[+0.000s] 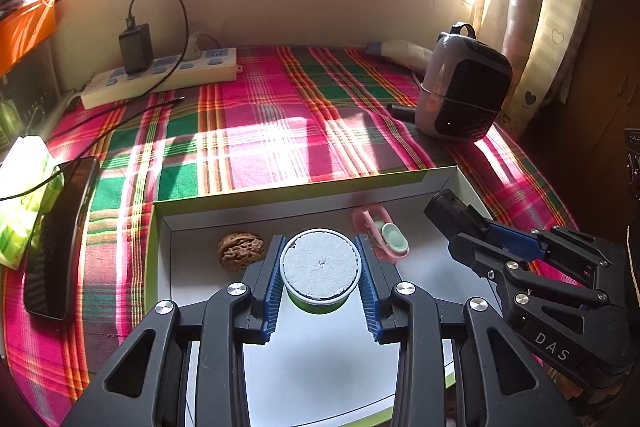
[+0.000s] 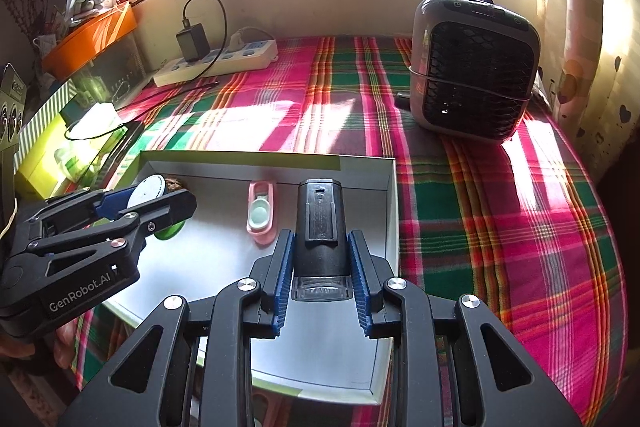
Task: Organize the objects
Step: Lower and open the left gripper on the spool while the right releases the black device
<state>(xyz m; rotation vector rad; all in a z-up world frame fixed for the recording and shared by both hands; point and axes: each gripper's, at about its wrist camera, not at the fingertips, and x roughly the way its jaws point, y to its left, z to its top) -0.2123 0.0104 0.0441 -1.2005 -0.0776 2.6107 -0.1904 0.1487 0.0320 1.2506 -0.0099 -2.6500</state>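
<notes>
A shallow white box [image 1: 248,223] with a green rim lies on the plaid cloth; it also shows in the right wrist view [image 2: 384,227]. My left gripper [image 1: 320,267] is shut on a round green tub with a grey-white lid [image 1: 319,265], held over the box floor. A walnut [image 1: 241,251] and a pink case [image 1: 380,235] lie inside the box. My right gripper [image 2: 319,255] is shut on a black cylindrical device [image 2: 319,227], held over the box's right side. The pink case [image 2: 262,211] lies just left of it. The tub [image 2: 148,193] is partly hidden behind the left gripper.
A small grey heater [image 1: 464,87] stands at the back right on the cloth. A white power strip [image 1: 160,79] with a black charger lies at the back left. A black phone [image 1: 60,239] and green tissue pack [image 1: 24,195] lie left of the box.
</notes>
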